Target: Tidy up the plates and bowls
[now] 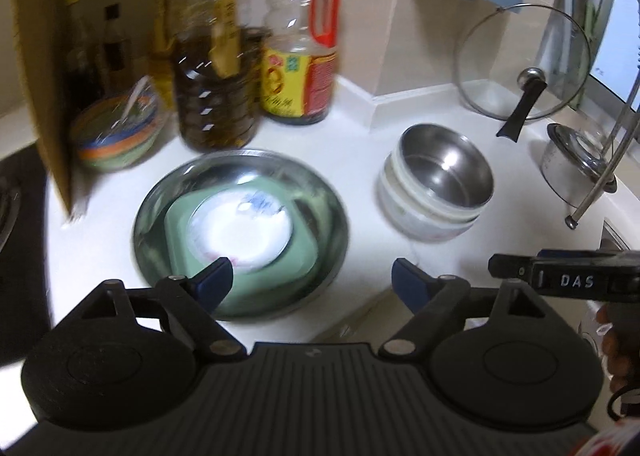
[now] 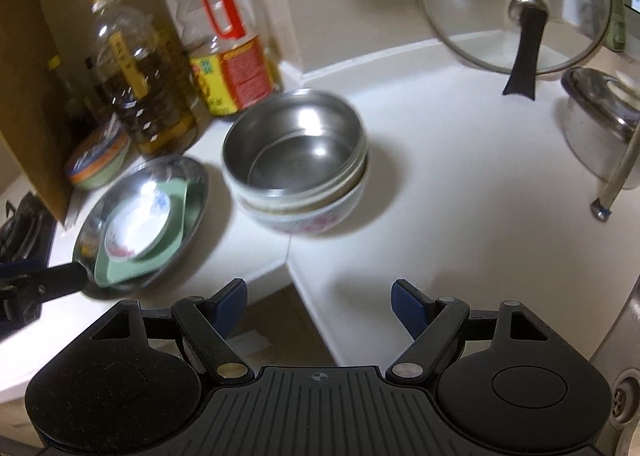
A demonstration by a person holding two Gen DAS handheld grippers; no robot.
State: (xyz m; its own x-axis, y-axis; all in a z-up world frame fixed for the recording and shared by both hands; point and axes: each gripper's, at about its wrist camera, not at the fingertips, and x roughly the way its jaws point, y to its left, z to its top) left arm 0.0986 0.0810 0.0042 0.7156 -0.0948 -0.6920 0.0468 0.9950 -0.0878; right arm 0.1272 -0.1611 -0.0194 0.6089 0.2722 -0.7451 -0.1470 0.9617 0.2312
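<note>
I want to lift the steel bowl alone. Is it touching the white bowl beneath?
Touching. The right wrist view shows the steel bowl nested inside the white bowl, no gap between their rims.

On the counter [image 1: 360, 127], the steel dish [image 1: 240, 234] (two plates nested inside) sits left of the stacked bowls [image 1: 436, 191]; bottles [image 1: 298, 55] stand behind, toward the back corner.

Motion blur is smearing the oil bottles [image 1: 212, 67], so their labels are not readable; the steel pot [image 2: 604, 123] is running off the frame edge.
</note>
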